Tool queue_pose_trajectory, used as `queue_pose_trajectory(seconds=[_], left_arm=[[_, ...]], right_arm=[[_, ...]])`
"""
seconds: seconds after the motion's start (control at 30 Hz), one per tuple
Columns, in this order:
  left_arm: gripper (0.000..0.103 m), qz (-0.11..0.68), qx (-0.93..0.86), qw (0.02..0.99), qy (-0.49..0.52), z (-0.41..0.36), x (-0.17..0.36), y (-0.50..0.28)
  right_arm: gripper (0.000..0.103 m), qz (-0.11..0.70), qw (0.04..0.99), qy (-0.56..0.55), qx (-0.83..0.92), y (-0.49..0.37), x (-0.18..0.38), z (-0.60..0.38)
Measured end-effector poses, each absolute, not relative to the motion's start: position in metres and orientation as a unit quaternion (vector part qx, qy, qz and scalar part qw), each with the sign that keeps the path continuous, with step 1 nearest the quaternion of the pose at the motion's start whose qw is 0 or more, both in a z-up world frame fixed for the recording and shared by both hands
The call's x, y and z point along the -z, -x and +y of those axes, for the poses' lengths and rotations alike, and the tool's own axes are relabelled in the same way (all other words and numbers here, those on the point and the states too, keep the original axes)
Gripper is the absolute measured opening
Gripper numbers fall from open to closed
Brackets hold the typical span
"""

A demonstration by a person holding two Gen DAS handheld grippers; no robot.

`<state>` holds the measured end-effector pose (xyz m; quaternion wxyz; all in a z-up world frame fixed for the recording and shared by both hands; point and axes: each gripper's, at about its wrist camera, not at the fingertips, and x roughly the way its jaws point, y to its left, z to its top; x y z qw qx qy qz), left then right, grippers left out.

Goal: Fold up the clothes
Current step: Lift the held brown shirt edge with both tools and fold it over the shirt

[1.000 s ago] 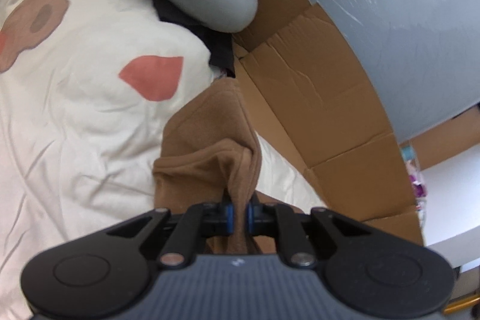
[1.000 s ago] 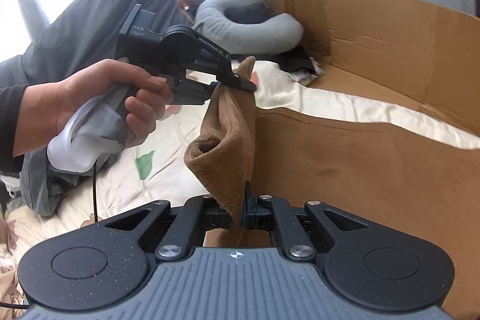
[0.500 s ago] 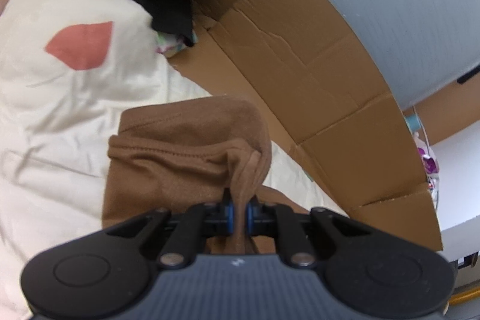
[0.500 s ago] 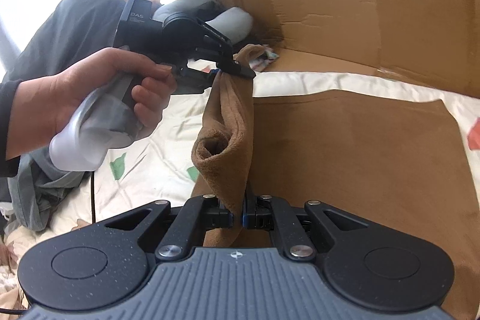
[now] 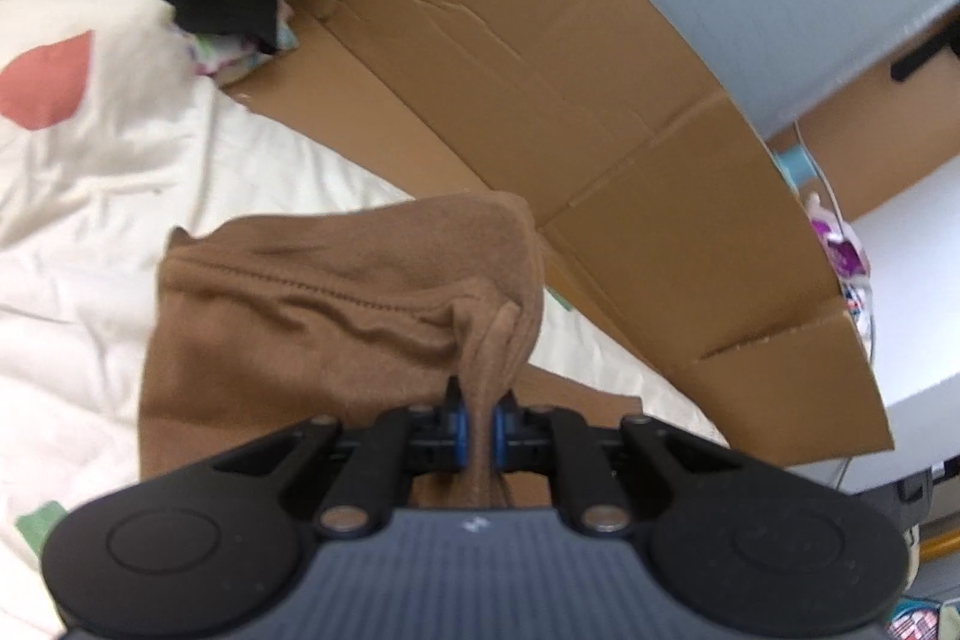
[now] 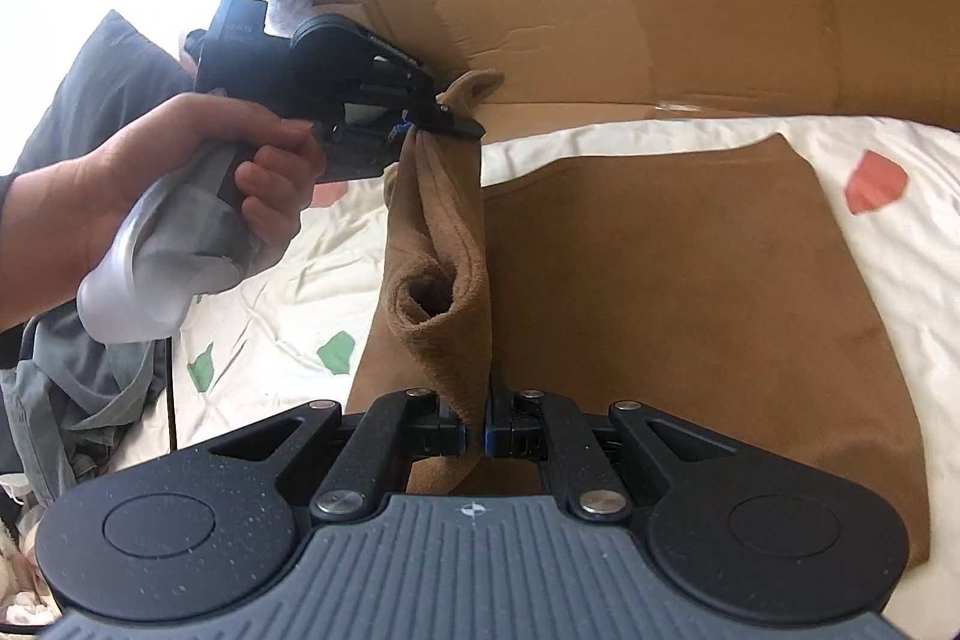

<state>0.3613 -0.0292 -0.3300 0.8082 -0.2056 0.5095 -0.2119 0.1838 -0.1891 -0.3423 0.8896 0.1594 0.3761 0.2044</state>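
Brown garment (image 6: 690, 316) lies mostly flat on the bed (image 6: 288, 274), near its cardboard-lined edge. You hold one edge lifted: left tool (image 6: 447, 124) and right tool (image 6: 477, 430) both pinch it. Fold begun, not laid down.

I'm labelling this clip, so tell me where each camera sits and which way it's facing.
Left wrist: on the left gripper, looking down along its fingers at the brown garment on the patterned bedsheet, cardboard beyond; only its own fingers show.
Right wrist: on the right gripper, facing across the bed to the cardboard; the person's left hand shows, holding the other gripper.
Shared: the garment pinched by both, the bedsheet, the cardboard.
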Motion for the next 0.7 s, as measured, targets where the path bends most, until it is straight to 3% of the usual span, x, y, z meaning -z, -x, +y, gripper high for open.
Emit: queue_pose_trajectory(seconds=[0.7], left_arm=[[0.009,0.525,0.267,0.796,0.137,-0.150,0.349,-0.337]], right_arm=[[0.003,0.383,0.881,-0.242,-0.137,-0.167,0.375,-0.279]])
